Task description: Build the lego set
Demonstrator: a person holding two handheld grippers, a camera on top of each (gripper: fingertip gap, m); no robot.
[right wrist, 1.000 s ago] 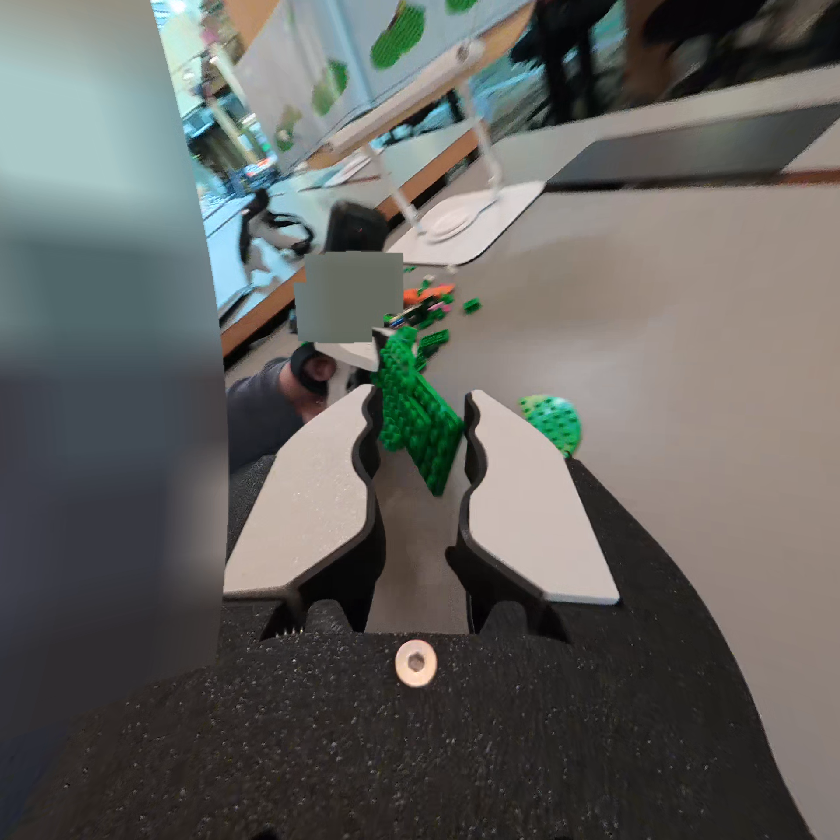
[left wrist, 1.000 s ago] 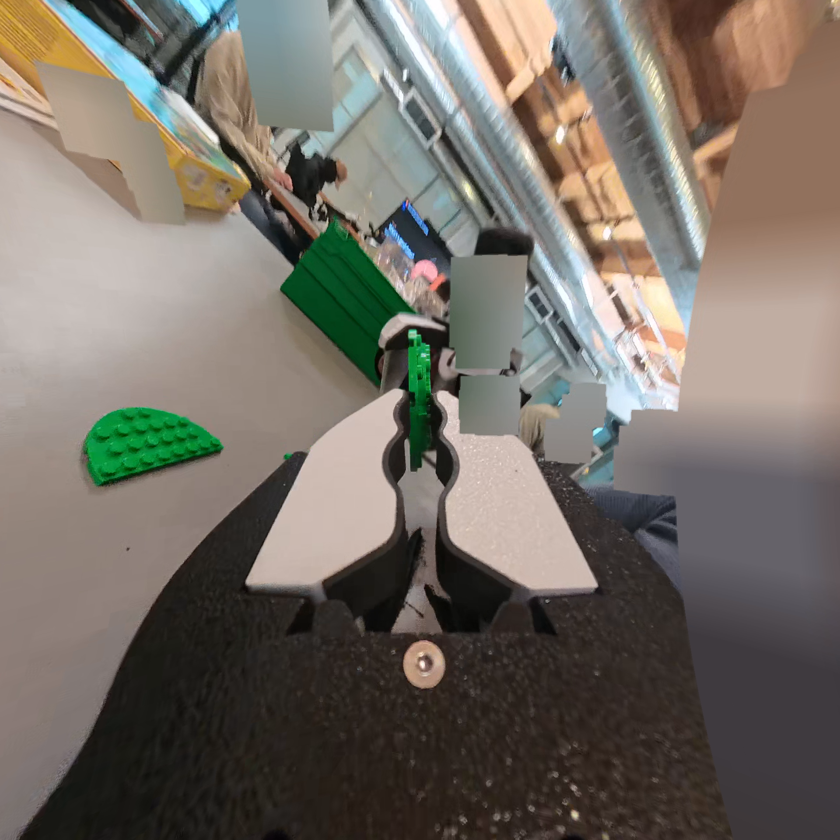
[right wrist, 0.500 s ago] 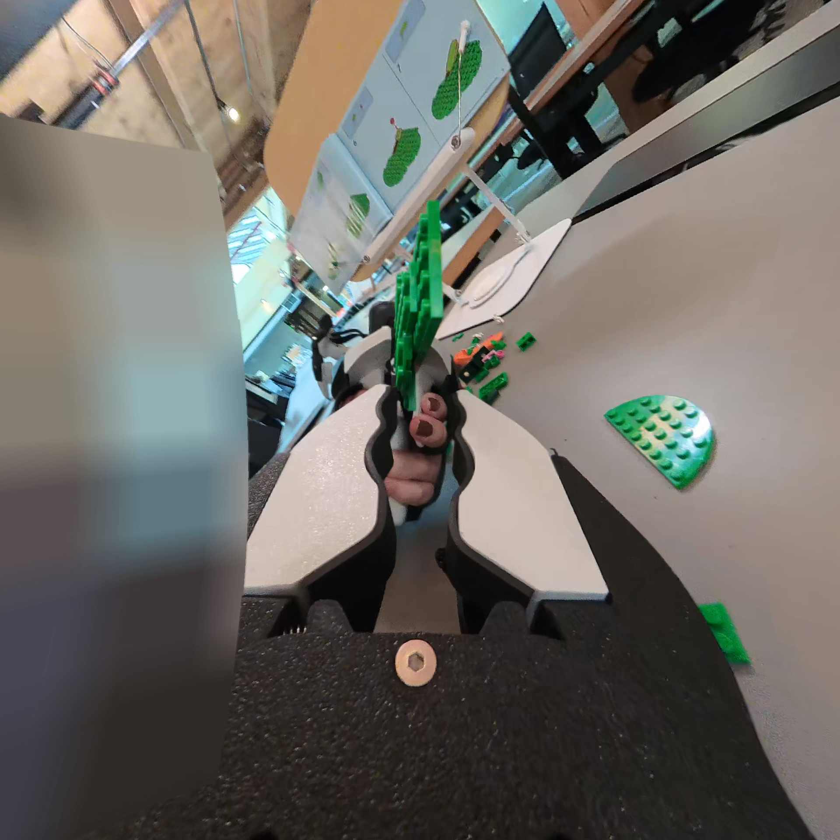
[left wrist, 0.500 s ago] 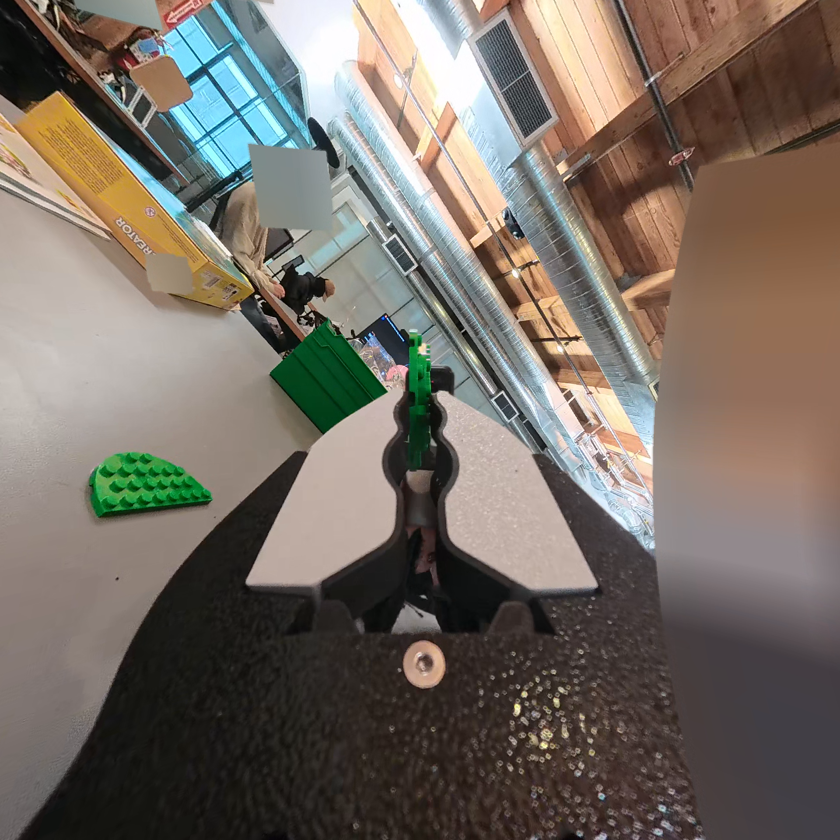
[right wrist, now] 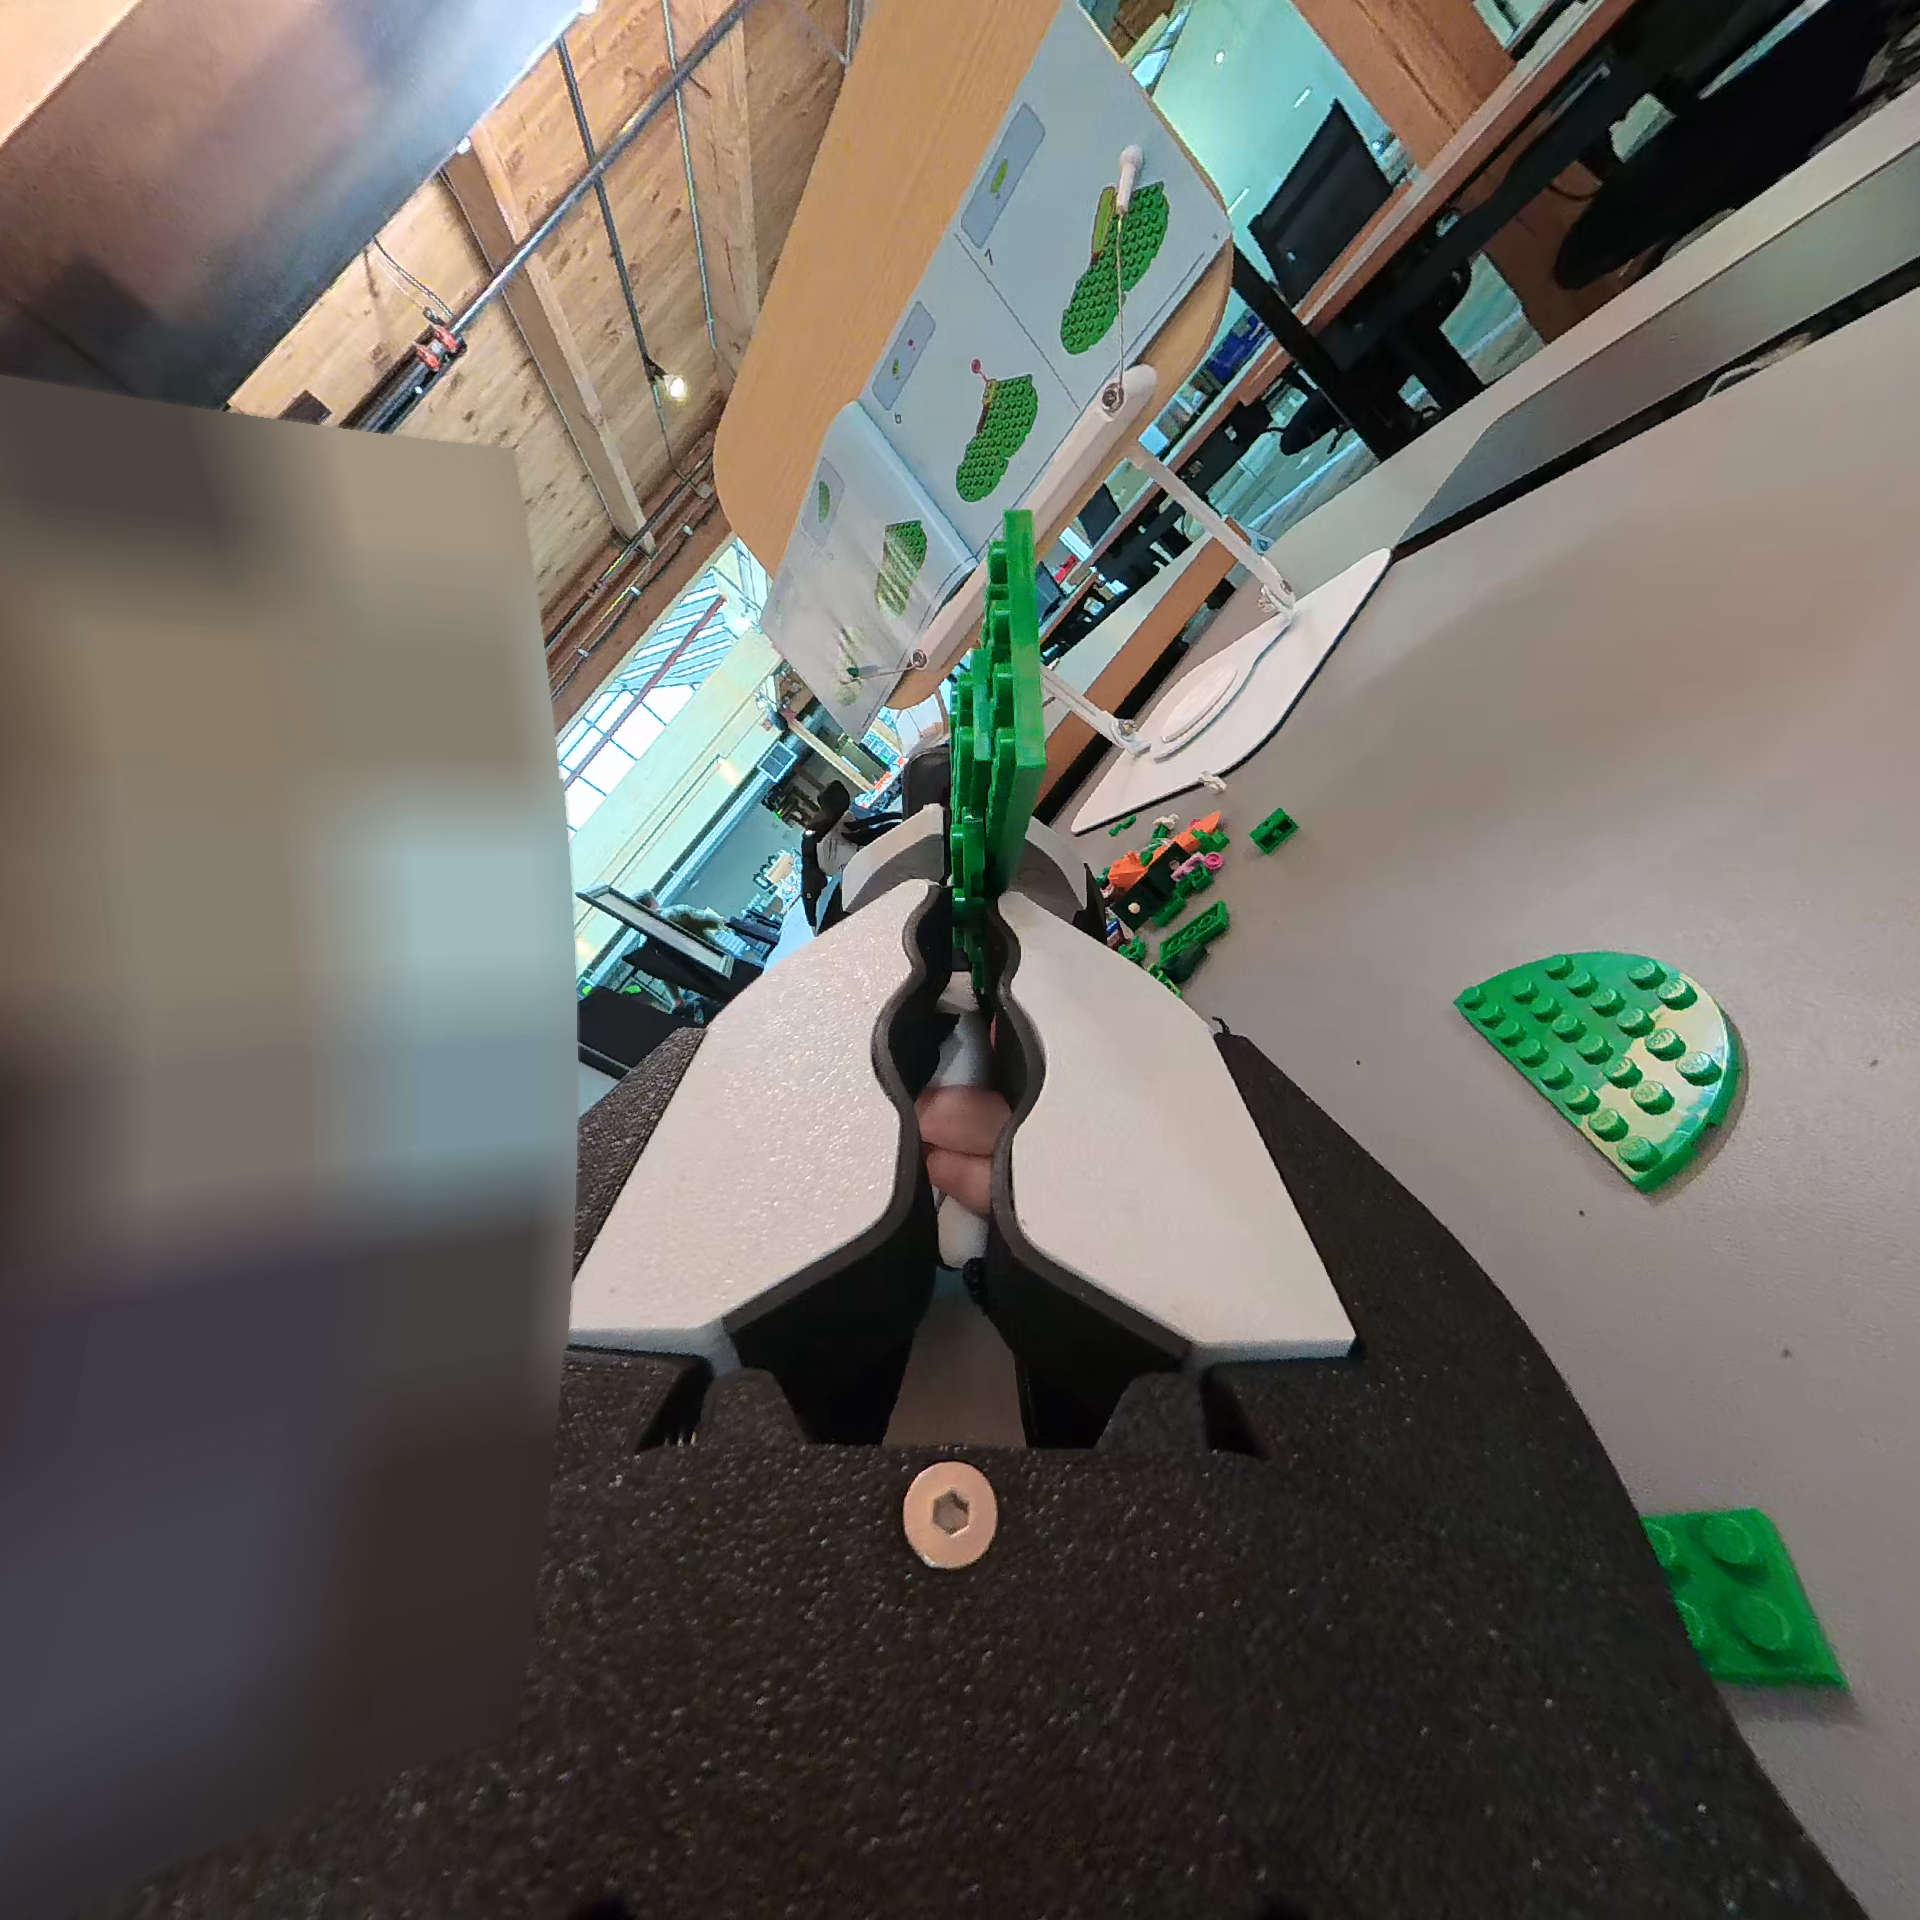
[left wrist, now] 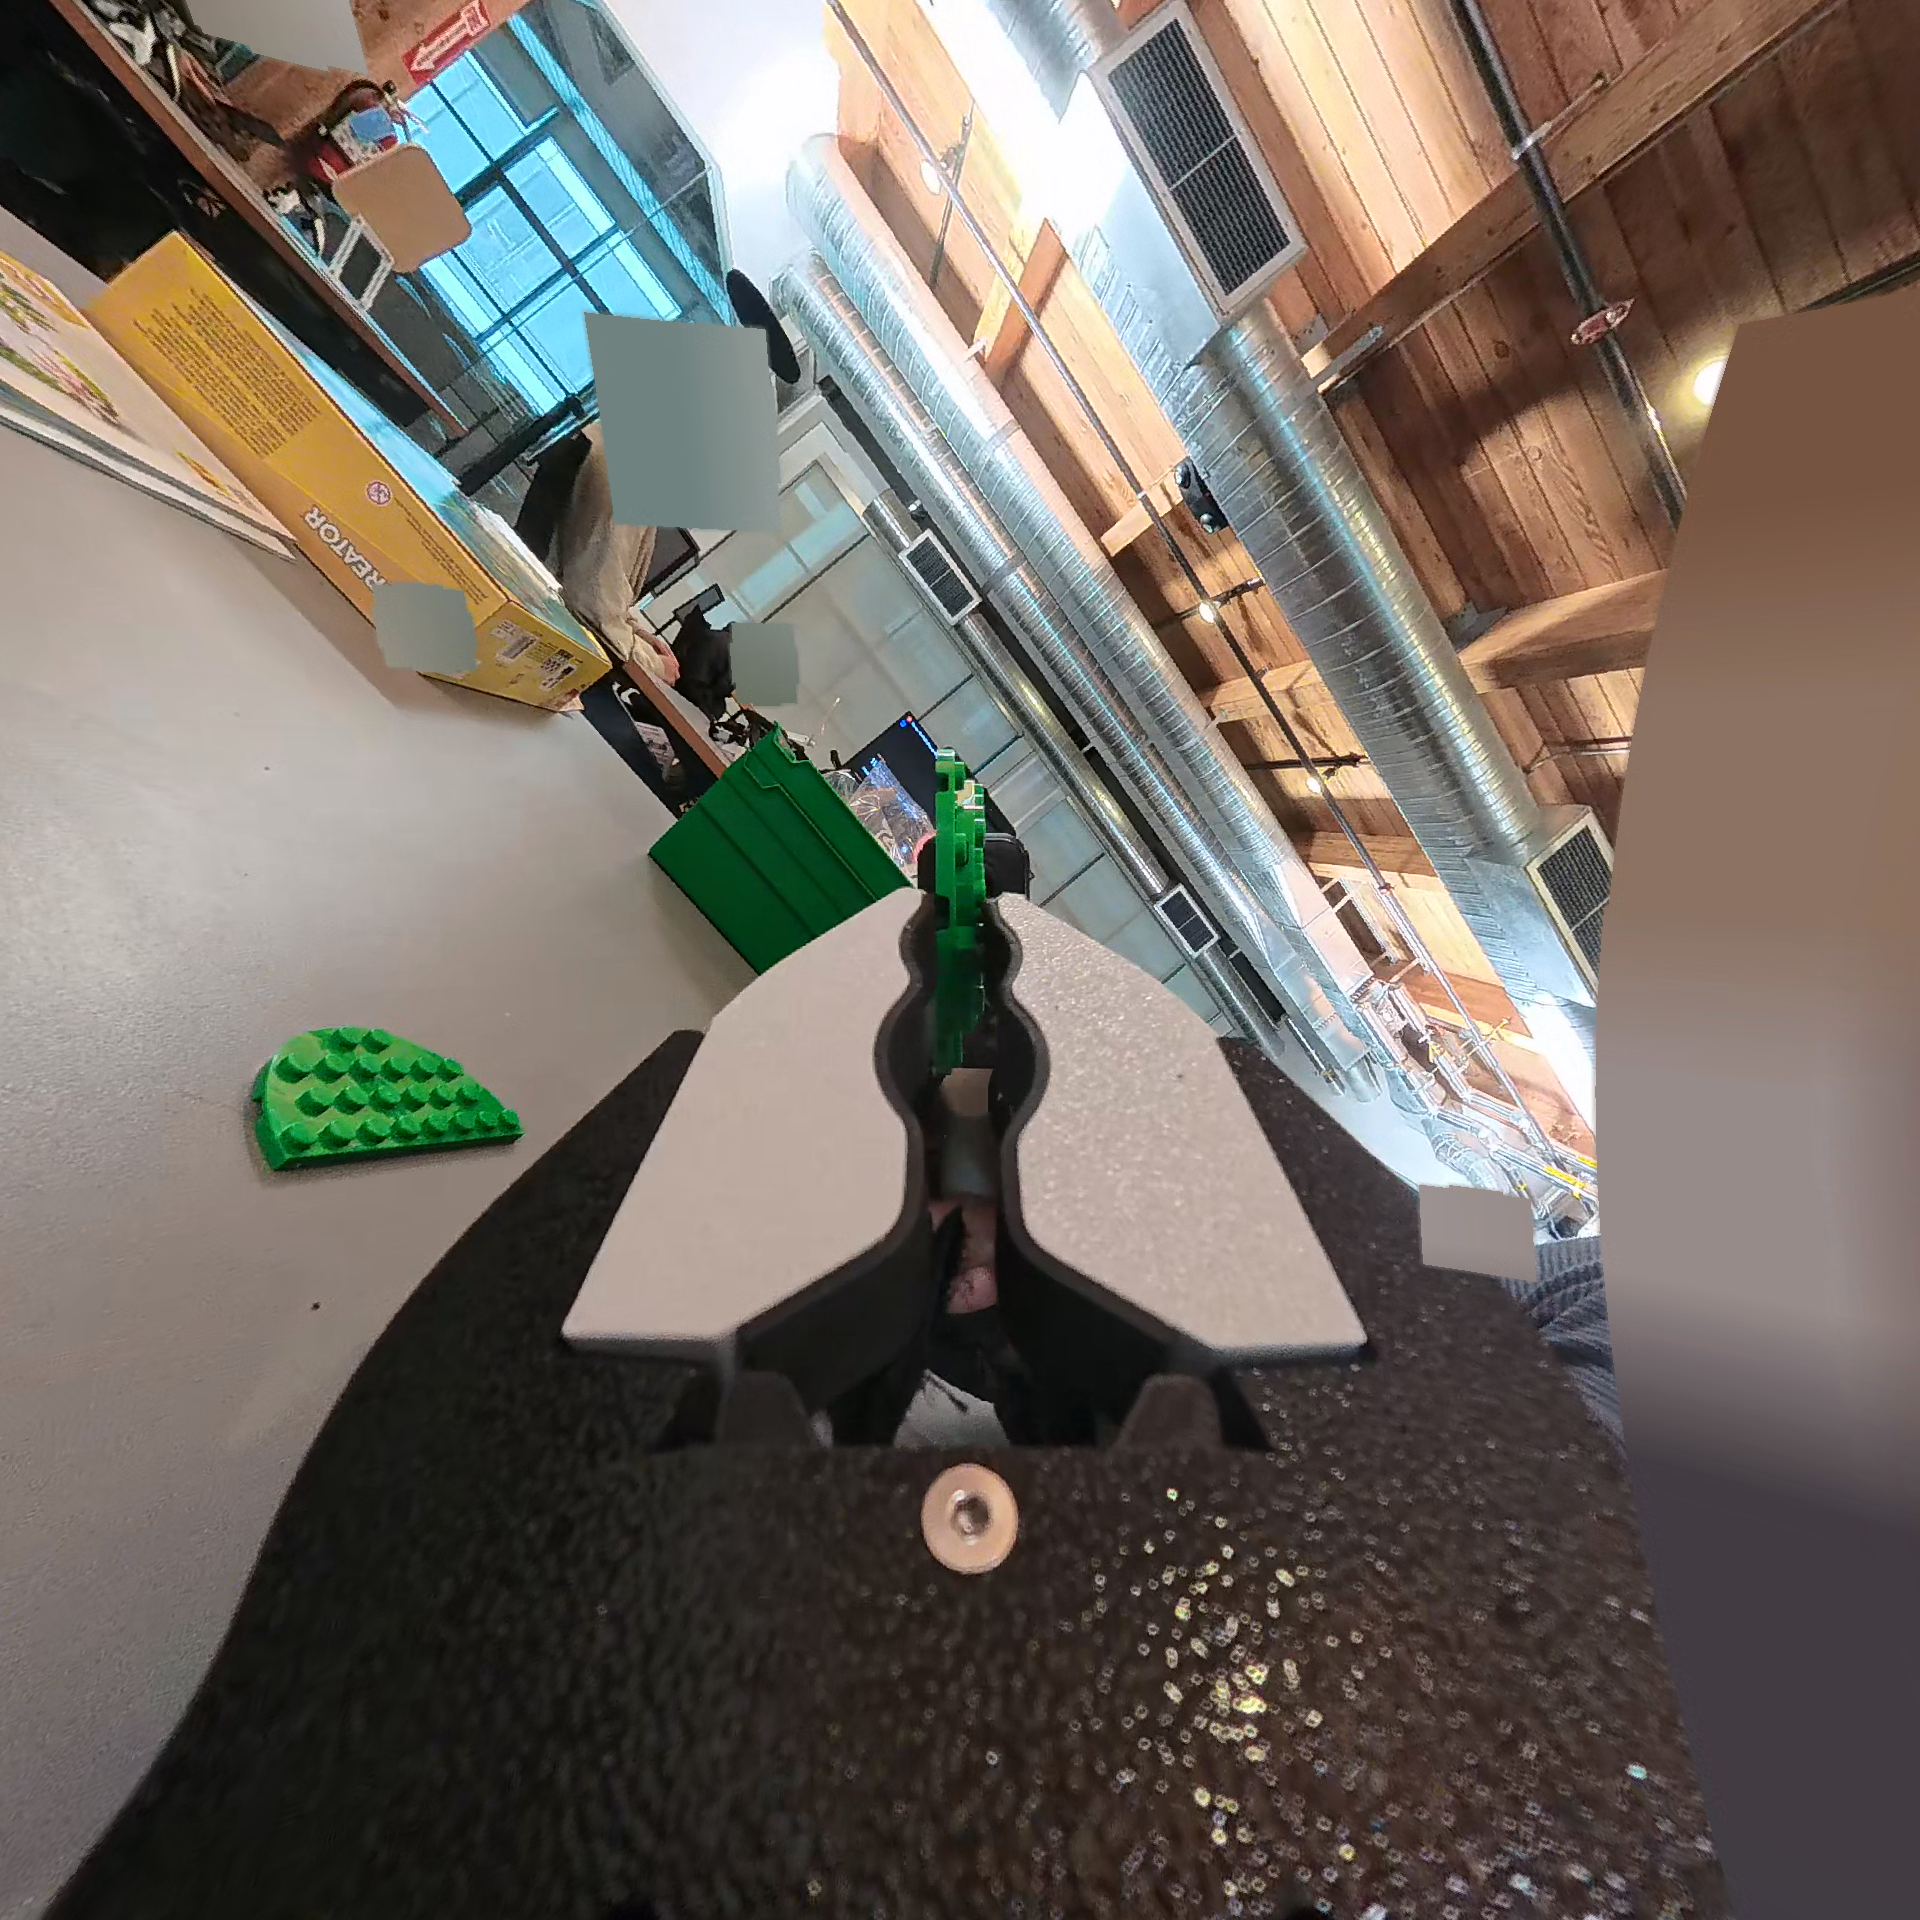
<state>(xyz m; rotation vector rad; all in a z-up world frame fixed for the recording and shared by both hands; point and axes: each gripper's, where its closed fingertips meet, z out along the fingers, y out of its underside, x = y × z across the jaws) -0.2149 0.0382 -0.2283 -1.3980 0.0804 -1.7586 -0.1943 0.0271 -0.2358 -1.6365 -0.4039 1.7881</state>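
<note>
A green plate assembly [left wrist: 957, 914] of stacked Lego plates is seen edge-on, held up above the grey table. My left gripper [left wrist: 956, 930] is shut on its lower edge. In the right wrist view the same assembly [right wrist: 1003, 727] stands upright, and my right gripper [right wrist: 971, 925] is shut on its lower edge from the opposite side. The left gripper's white fingers [right wrist: 894, 868] show just beyond it, with a hand [right wrist: 961, 1132] below. A green half-round plate [left wrist: 384, 1091] lies on the table, also visible in the right wrist view [right wrist: 1600, 1060].
A small green plate [right wrist: 1735, 1600] lies near my right gripper. A pile of loose bricks [right wrist: 1174, 883] sits by the white stand base [right wrist: 1247, 686] that holds the instruction booklet [right wrist: 997, 343]. A yellow box [left wrist: 312, 499] and a green bin [left wrist: 769, 862] stand farther off. Only a small space, under 4 cm, lies between the two pairs of fingers.
My right gripper has closed onto the green plate assembly. Both grippers have lifted and tilted upward with it; the assembly now stands edge-on between them.
</note>
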